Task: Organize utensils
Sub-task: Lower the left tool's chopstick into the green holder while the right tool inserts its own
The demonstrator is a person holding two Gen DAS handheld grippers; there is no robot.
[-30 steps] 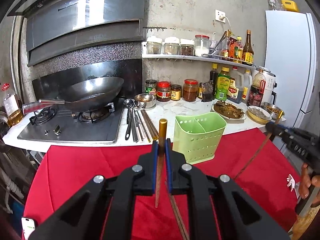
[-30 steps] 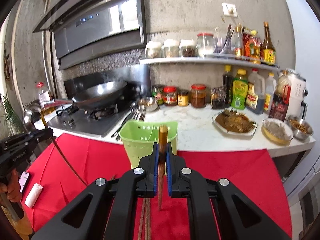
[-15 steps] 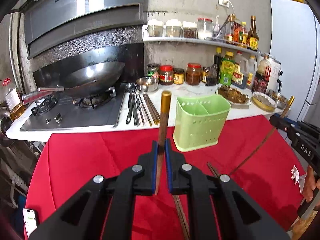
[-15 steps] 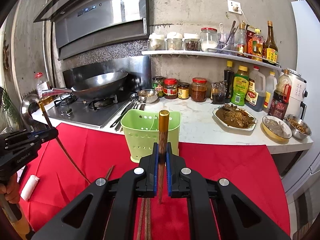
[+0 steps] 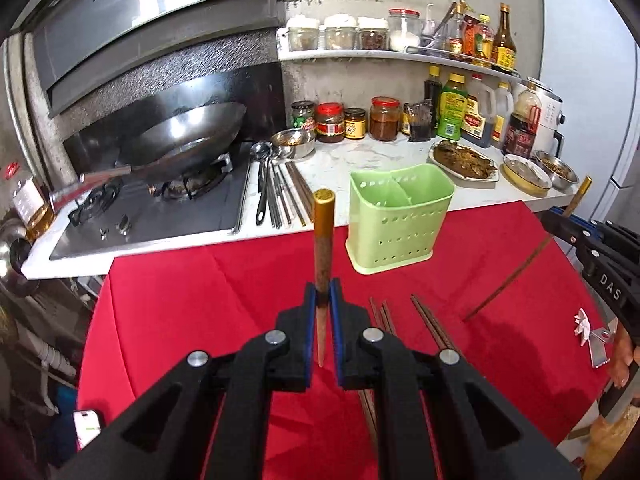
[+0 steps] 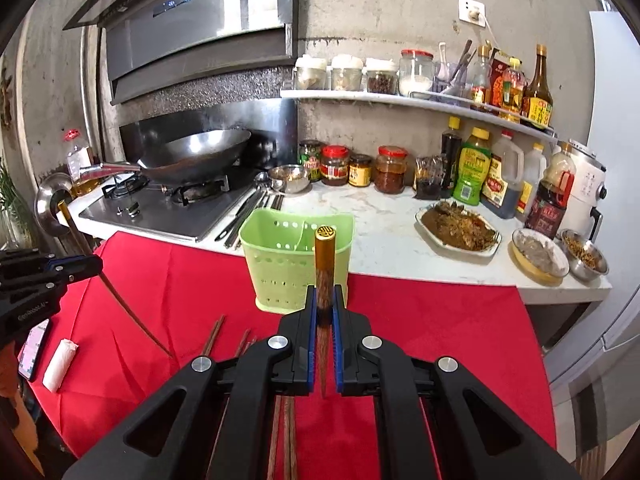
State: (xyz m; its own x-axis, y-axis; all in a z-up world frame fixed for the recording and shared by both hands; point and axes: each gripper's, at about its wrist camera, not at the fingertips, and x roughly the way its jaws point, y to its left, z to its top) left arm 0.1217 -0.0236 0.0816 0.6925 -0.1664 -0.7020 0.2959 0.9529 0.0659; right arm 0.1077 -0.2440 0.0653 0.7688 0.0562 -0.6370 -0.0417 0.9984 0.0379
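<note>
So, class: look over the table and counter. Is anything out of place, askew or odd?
Yes. The green holder stands empty while loose chopsticks lie scattered at differing angles on the red cloth. Each tool, left and right, clamps one chopstick, gold end up. Nothing looks spilled or broken.

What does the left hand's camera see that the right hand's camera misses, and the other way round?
Only the left wrist view shows the right gripper holding its chopstick from the side. Only the right wrist view shows the left gripper and a white roll on the red cloth. Both show the green utensil holder, the wok, loose chopsticks and a gold-capped chopstick clamped upright.
</note>
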